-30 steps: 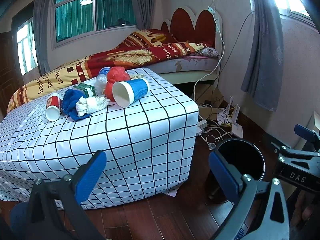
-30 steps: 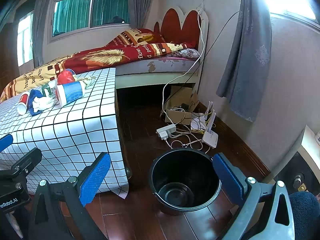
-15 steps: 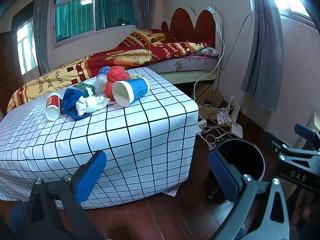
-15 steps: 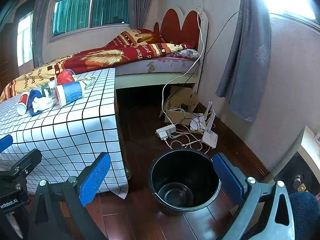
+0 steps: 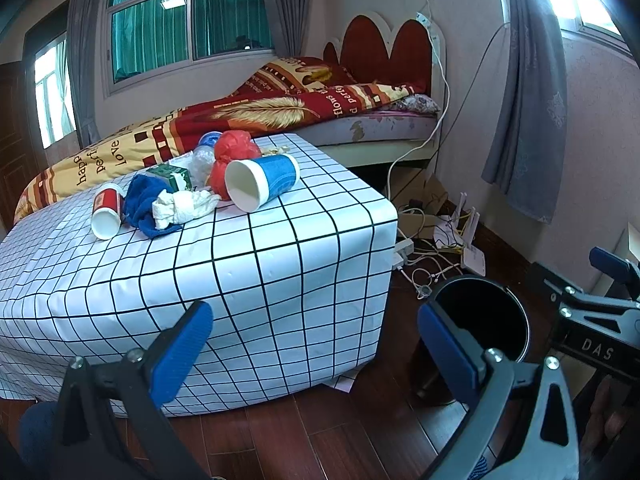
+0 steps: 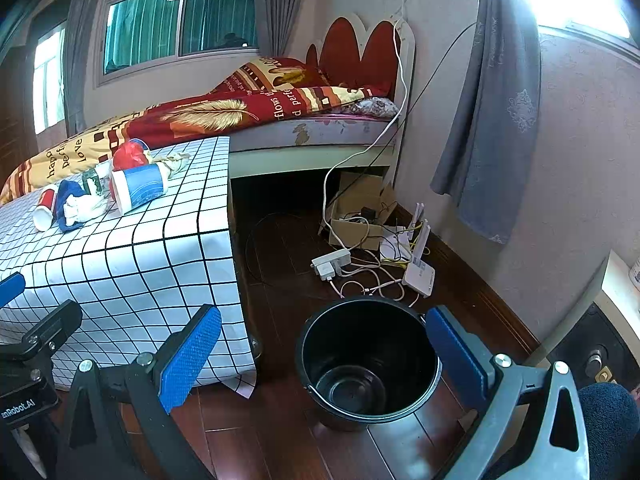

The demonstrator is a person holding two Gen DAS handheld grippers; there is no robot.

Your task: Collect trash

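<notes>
A pile of trash lies on the checked table (image 5: 280, 264): a blue paper cup (image 5: 262, 184) on its side, a red-and-white cup (image 5: 107, 212), a blue cloth (image 5: 140, 200) with crumpled white paper (image 5: 182, 206), a red plastic bag (image 5: 234, 148), a green carton (image 5: 170, 176) and a clear bottle (image 5: 202, 156). The pile also shows in the right wrist view, with the blue cup (image 6: 138, 190). An empty black bucket (image 6: 368, 360) stands on the floor; it also shows in the left wrist view (image 5: 484, 320). My left gripper (image 5: 316, 348) is open and empty, low before the table. My right gripper (image 6: 324, 356) is open and empty, above the bucket.
A bed (image 5: 280, 116) with a red and yellow quilt stands behind the table. A power strip (image 6: 330, 262), cables, a router (image 6: 418, 276) and a cardboard box (image 6: 356, 216) lie on the wooden floor by the wall. Grey curtains (image 6: 492, 120) hang at the right.
</notes>
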